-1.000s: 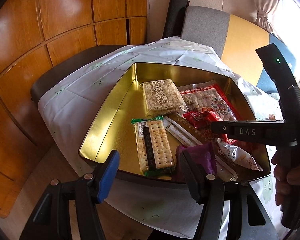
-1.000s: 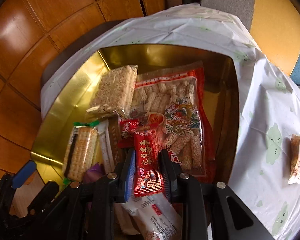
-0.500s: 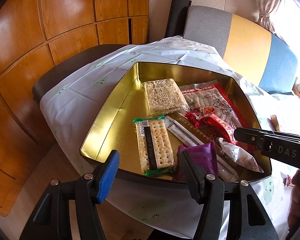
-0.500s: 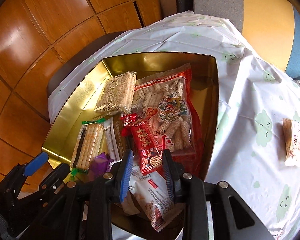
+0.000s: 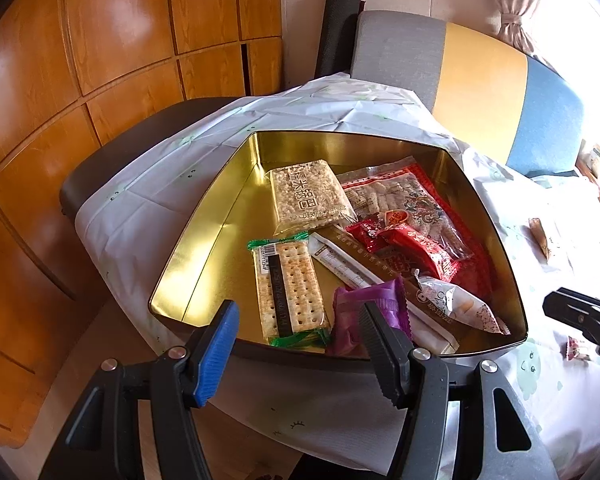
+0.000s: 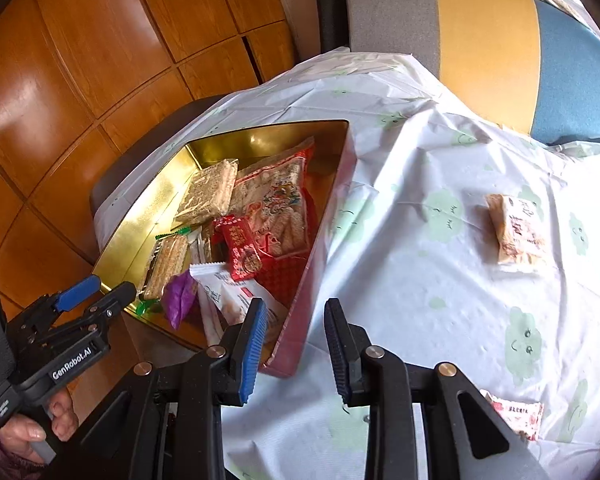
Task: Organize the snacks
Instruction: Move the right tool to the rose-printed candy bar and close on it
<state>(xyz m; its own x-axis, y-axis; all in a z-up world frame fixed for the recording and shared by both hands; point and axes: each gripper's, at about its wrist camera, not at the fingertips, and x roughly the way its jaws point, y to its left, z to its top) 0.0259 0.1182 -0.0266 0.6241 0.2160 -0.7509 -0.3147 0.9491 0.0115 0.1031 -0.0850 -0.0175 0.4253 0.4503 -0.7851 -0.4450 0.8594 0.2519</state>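
On a table draped in a cloud-print tablecloth (image 6: 400, 240), the right gripper (image 6: 294, 344) has swung away from the gold snack tin (image 5: 204, 248) and now hangs over bare cloth just past the tin's near corner. A second ago its pads stood on either side of a small red packet (image 6: 240, 250) in the tin; that packet now lies loose among the other snacks, on top of the large red bag of rice sticks (image 6: 276, 204). The jaws have just been opening a little and now stand narrowly parted with nothing between them. That delivery looks finished, and the hand appears to be heading for the next loose item.

Two snacks are still outside the tin. A pale wrapped rice cracker (image 6: 516, 234) lies out on the cloth, well apart from the right gripper, ahead of it and to its right. A small pink-and-white packet (image 6: 516, 414) lies closer, just beside the gripper's right finger frame.

The left gripper (image 5: 296, 344) hovers at the tin's near edge, jaws spread wide and empty, with the green-trimmed soda cracker pack (image 5: 288, 288) and a purple wrapper (image 5: 368, 308) just beyond its fingertips. The tin holds most of the snacks already, so the task seems well along.
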